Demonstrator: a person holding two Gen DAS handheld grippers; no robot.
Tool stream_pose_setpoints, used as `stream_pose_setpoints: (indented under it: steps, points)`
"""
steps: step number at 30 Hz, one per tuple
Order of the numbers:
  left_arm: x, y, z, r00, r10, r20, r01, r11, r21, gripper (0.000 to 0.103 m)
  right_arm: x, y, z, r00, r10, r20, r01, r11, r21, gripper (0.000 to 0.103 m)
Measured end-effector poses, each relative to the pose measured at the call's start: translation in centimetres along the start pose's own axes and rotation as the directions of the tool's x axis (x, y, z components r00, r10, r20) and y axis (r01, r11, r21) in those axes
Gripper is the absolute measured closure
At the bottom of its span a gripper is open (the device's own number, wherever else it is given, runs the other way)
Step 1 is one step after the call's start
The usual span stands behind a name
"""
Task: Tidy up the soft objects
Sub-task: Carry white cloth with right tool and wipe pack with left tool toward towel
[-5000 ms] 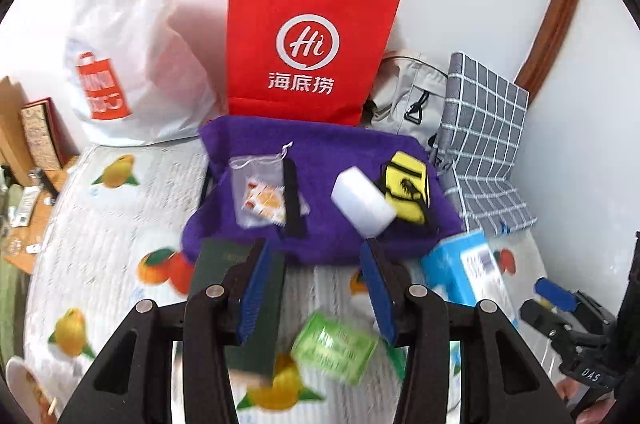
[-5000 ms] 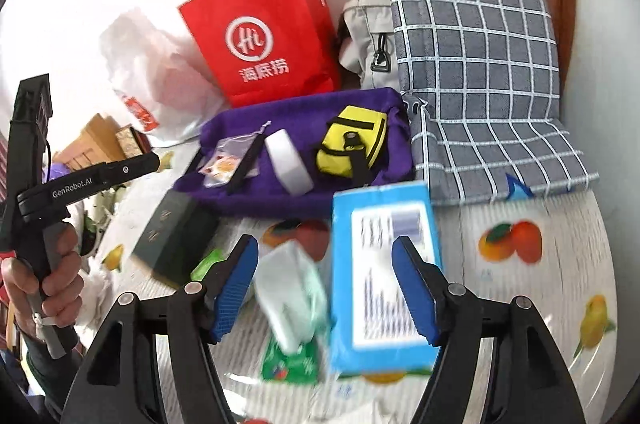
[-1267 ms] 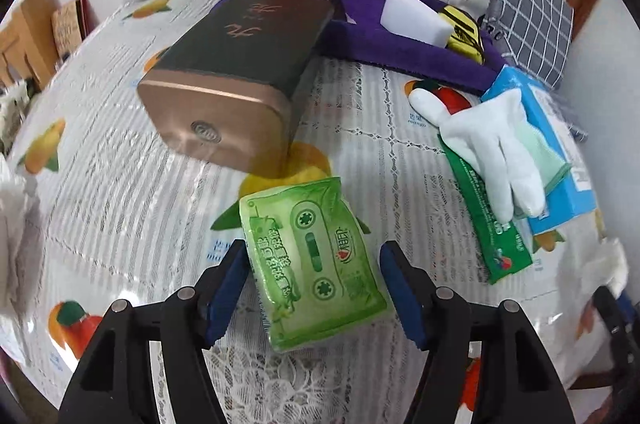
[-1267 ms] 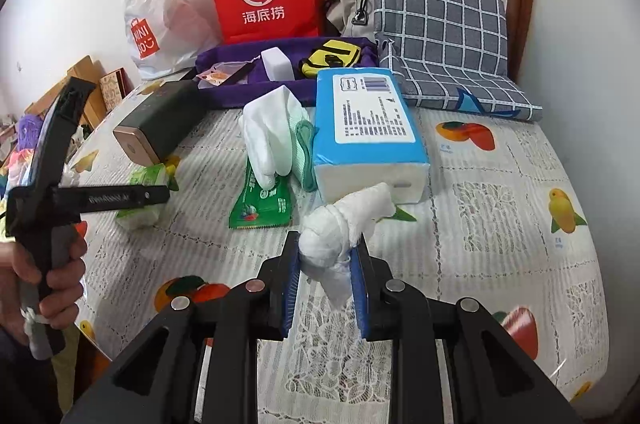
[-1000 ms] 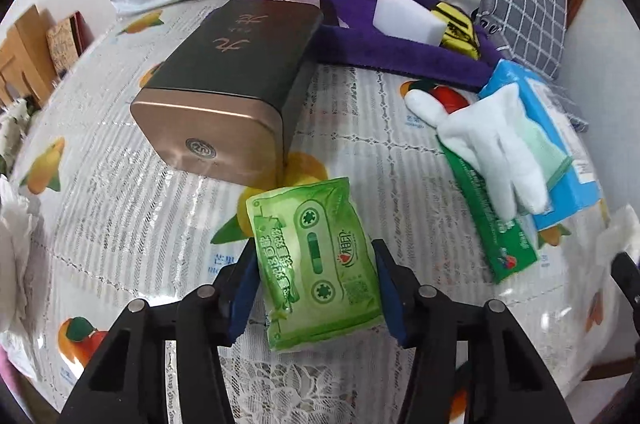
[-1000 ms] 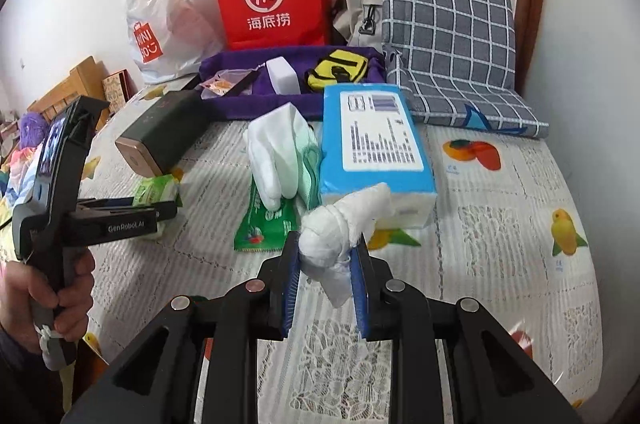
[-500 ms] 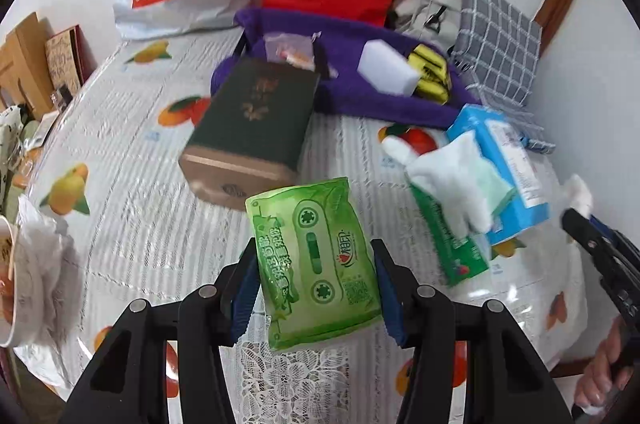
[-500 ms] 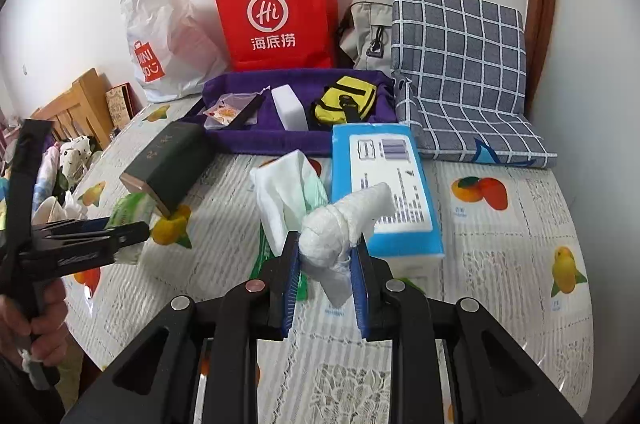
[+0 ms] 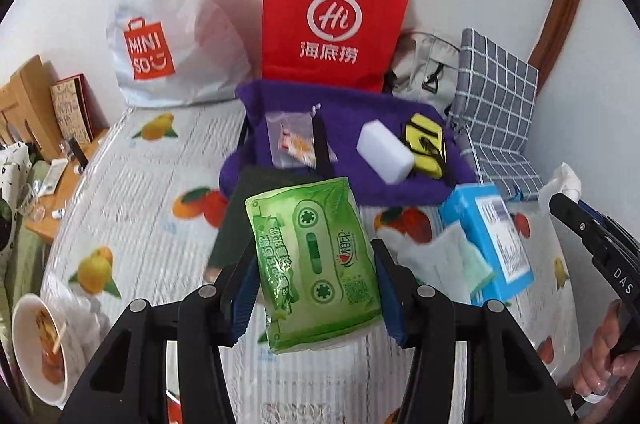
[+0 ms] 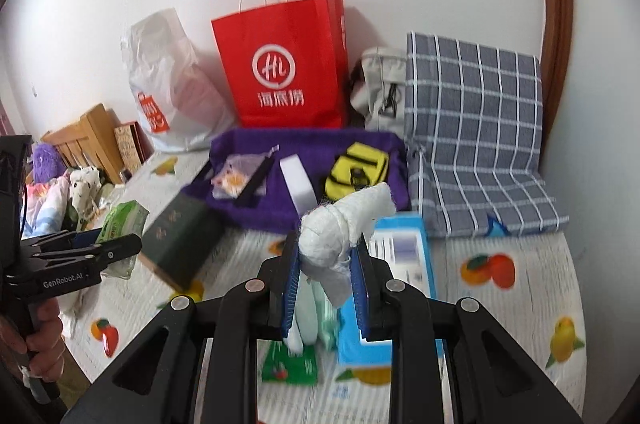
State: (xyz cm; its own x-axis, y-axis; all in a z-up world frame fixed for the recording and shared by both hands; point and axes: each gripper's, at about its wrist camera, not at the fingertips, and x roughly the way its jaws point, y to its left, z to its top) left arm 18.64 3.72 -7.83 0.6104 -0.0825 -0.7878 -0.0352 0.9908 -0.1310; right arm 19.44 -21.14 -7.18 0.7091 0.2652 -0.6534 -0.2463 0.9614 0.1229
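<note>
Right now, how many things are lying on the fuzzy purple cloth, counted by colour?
White: 1, the white foam block
Yellow: 1, the yellow and black pouch
Clear: 1, the clear plastic packet with orange print
Black: 1, the thin black strip
Total: 4 on the fuzzy purple cloth

White crinkled plastic shopping bag [image 9: 168,23] carries an orange bag-shaped logo reading "MINI SO". Tall red paper carrier bag [image 9: 336,19] with white cord handles shows a white ring with "Hi" and the characters "海底捞" beneath. Black handheld right gripper [image 9: 600,244], seen from the left wrist view, is marked "DAS". Black handheld left gripper [image 10: 76,264], seen from the right wrist view, reads "GenRobot.AI". Print on the green soft tissue pack [image 9: 316,264] and the blue tissue box [image 9: 492,232] is too small to read.
</note>
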Motion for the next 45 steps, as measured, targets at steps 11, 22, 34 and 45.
stream_pose_setpoints:
  steps: [11, 22, 34, 45]
  points:
    - [0.7, 0.8, 4.9, 0.997, 0.046, 0.054, -0.046, 0.999, -0.004, 0.053, 2.4, 0.4, 4.3, 1.0, -0.017, 0.017, 0.017, 1.0, -0.012, 0.079]
    - [2.5, 1.5, 8.7, 0.998, 0.045, 0.045, -0.044, 0.998, -0.034, 0.053, 5.6, 0.0, 9.3, 1.0, -0.013, 0.027, 0.013, 1.0, 0.004, 0.079]
    - [7.3, 0.7, 11.0, 0.999, 0.039, -0.01, -0.039, 0.998, -0.04, 0.053, 10.6, -0.4, 11.9, 1.0, -0.011, 0.005, 0.011, 1.0, 0.011, 0.079]
    - [12.8, -1.1, 13.7, 0.998, 0.02, -0.055, -0.021, 1.0, -0.002, 0.053, 15.4, -2.4, 11.2, 0.998, -0.032, -0.06, 0.034, 0.999, 0.033, 0.079]
